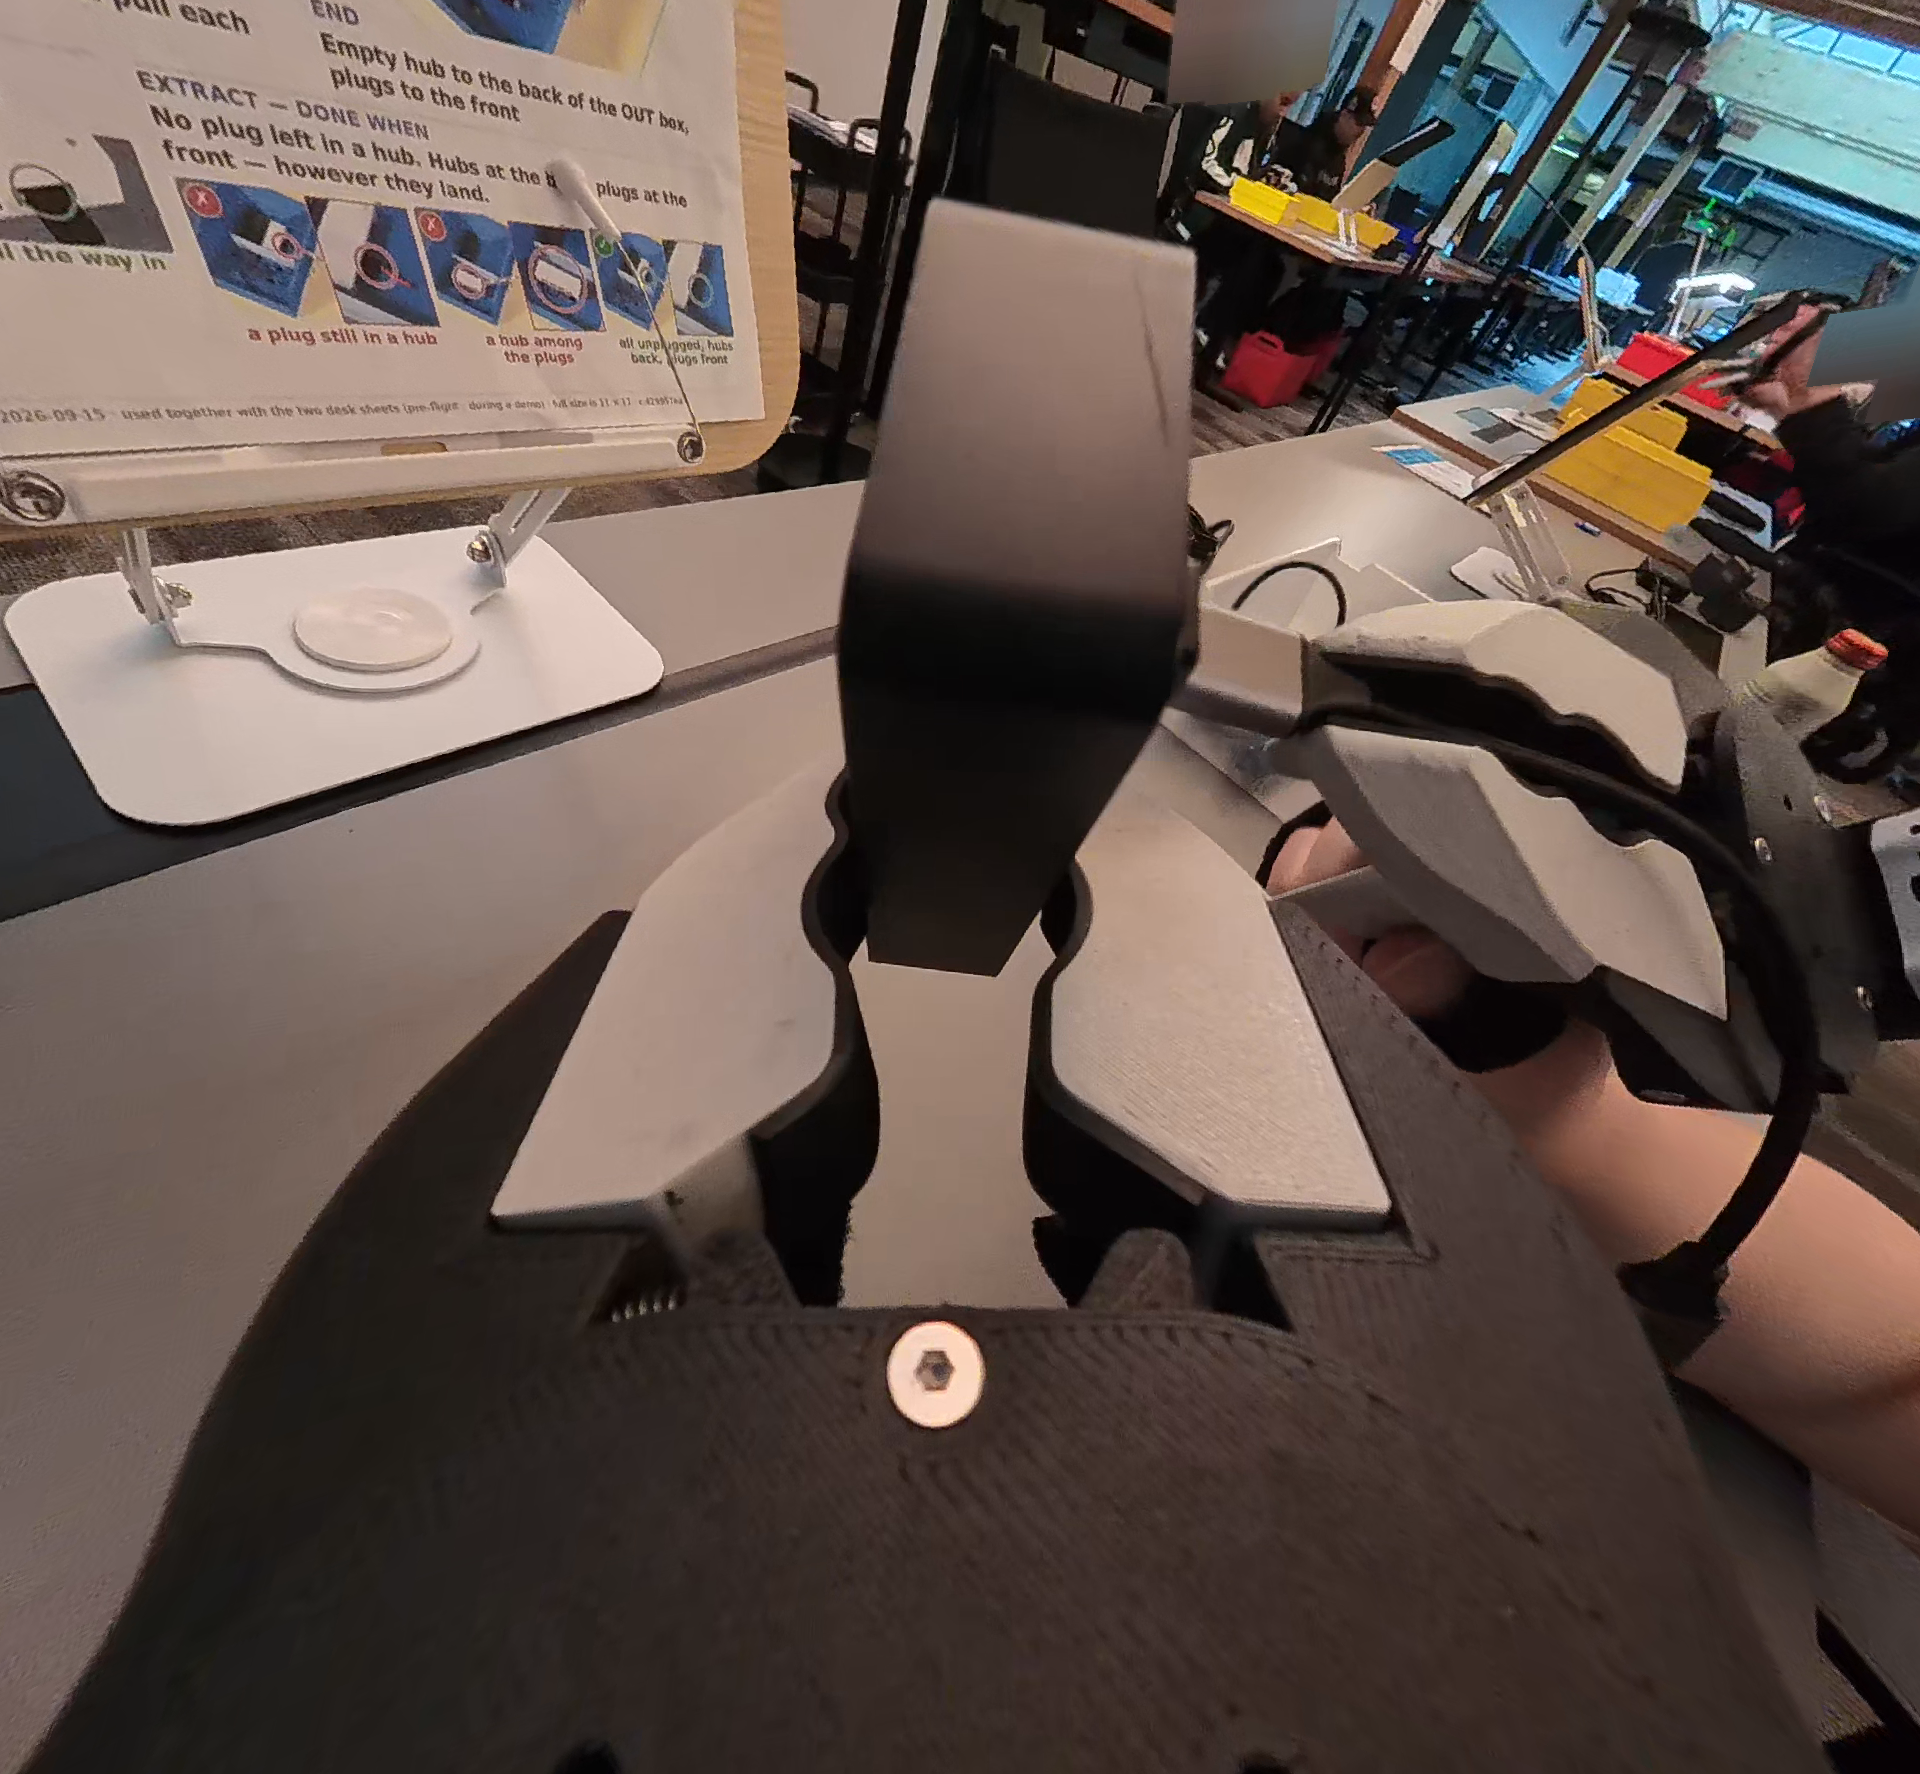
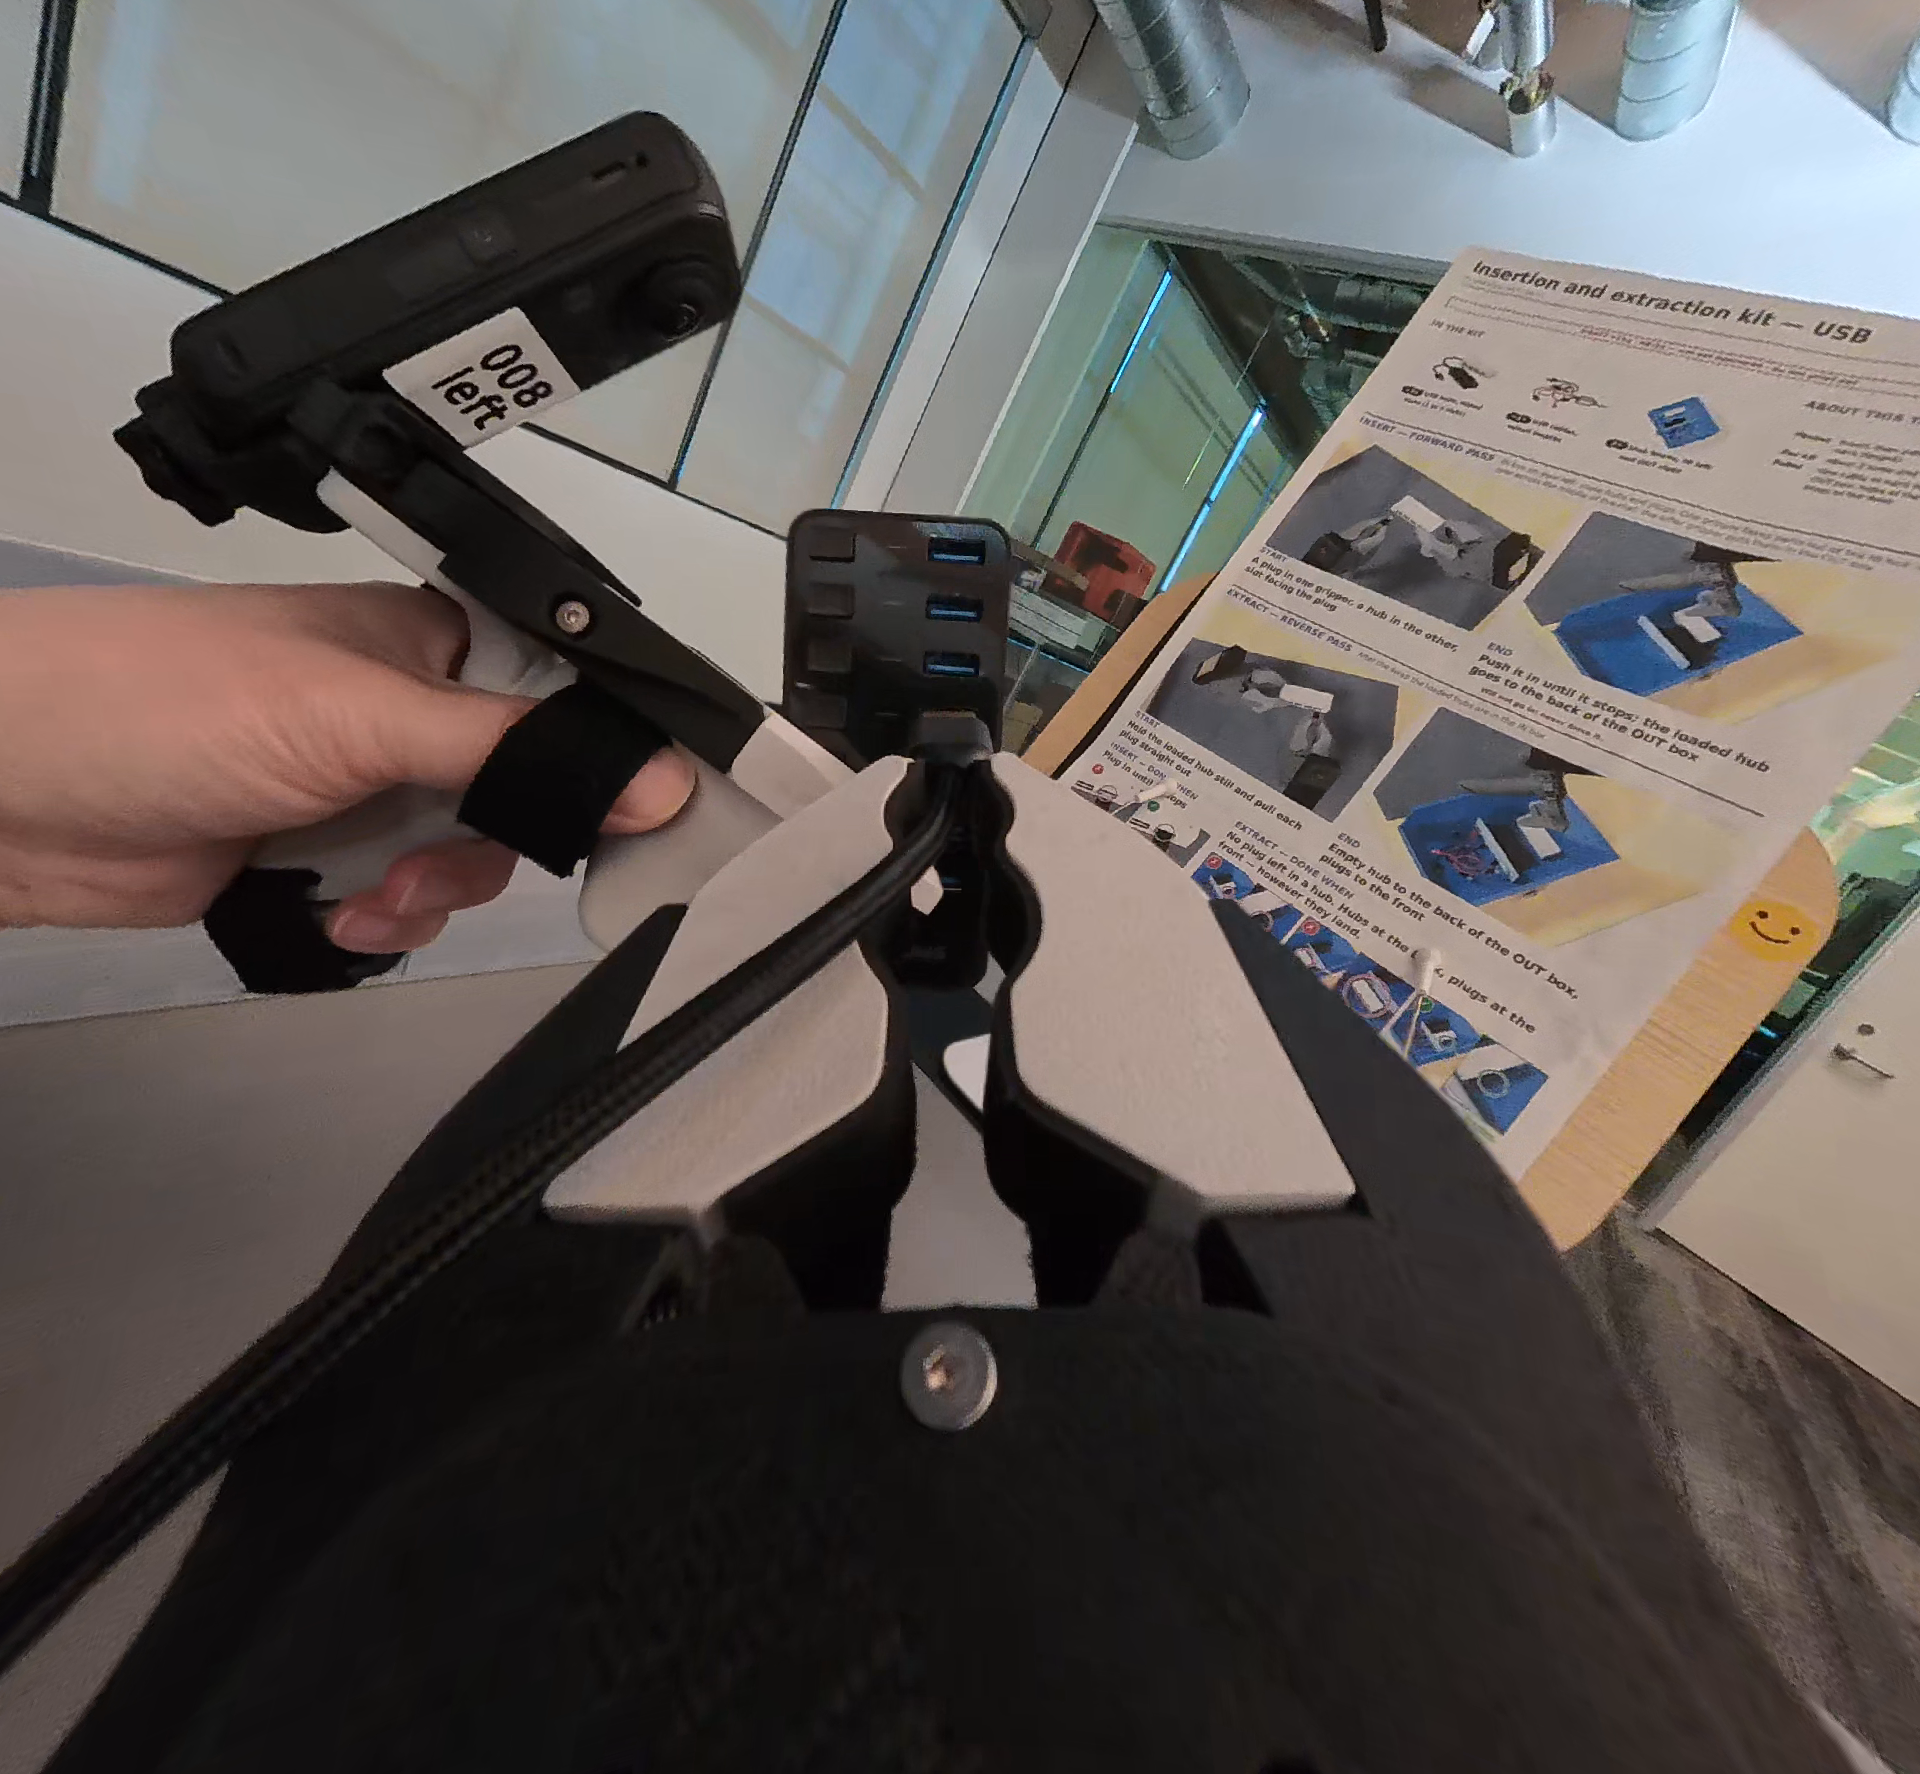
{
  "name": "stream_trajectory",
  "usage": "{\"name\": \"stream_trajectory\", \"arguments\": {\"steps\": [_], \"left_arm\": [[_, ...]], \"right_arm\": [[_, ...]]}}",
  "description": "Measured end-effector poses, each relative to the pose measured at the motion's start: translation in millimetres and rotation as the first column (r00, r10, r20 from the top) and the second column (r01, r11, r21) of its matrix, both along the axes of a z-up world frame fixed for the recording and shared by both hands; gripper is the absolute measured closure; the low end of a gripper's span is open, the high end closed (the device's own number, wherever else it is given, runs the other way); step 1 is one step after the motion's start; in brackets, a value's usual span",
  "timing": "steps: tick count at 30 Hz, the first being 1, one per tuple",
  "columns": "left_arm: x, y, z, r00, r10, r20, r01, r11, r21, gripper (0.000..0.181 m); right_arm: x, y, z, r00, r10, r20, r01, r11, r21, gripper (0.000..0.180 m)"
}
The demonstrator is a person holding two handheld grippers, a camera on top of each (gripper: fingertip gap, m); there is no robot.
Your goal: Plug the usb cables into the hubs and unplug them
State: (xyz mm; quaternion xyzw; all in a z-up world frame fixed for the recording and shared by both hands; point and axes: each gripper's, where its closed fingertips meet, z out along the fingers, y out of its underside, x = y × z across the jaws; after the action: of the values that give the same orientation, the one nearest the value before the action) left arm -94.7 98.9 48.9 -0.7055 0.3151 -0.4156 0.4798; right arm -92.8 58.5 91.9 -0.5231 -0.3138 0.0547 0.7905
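with both tools raised off the grey bench, i log the following.

item: left gripper, grey-padded fingers on a black printed body, clamped on the lower end of a black rectangular usb hub. hub stands upright between the fingers, its plain back toward my left camera.

item: same hub in the right wrist view, port face toward me, a column of blue-tongued sockets; the upper three sit empty.

item: right gripper, grey fingers closed on the black plug of a black braided usb cable, which trails back over the left finger and out of frame. plug meets the hub at a lower socket; whether it is fully seated i cannot tell.

item: person's hand with black straps, gripping the left tool's handle.

item: printed instruction sheet on a wooden stand, behind, on the bench.

step, by my judgement: either the last push of an insertion or the start of a pull. next move calls for travel straight along the socket axis, hub held rigid, no sideways lever on the plug.
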Motion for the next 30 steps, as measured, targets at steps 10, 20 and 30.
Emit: {"name": "stream_trajectory", "arguments": {"steps": [10,20,30], "left_arm": [[2.7,-2.7,9.4,0.998,0.058,-0.023,-0.055,0.988,0.142,0.152],[13.3,-10.8,13.0,0.999,0.030,-0.029,-0.021,0.966,0.257,0.154],[17.3,-24.5,38.9,0.979,-0.018,0.205,-0.051,0.943,0.328,0.151]], "right_arm": [[1.1,-4.2,7.8,1.000,-0.020,-0.018,0.020,1.000,0.024,0.171],[9.1,-9.9,18.0,0.997,0.024,-0.076,-0.022,0.999,0.030,0.170],[3.1,-26.5,33.5,0.999,0.016,-0.029,-0.012,0.993,0.115,0.171]]}}
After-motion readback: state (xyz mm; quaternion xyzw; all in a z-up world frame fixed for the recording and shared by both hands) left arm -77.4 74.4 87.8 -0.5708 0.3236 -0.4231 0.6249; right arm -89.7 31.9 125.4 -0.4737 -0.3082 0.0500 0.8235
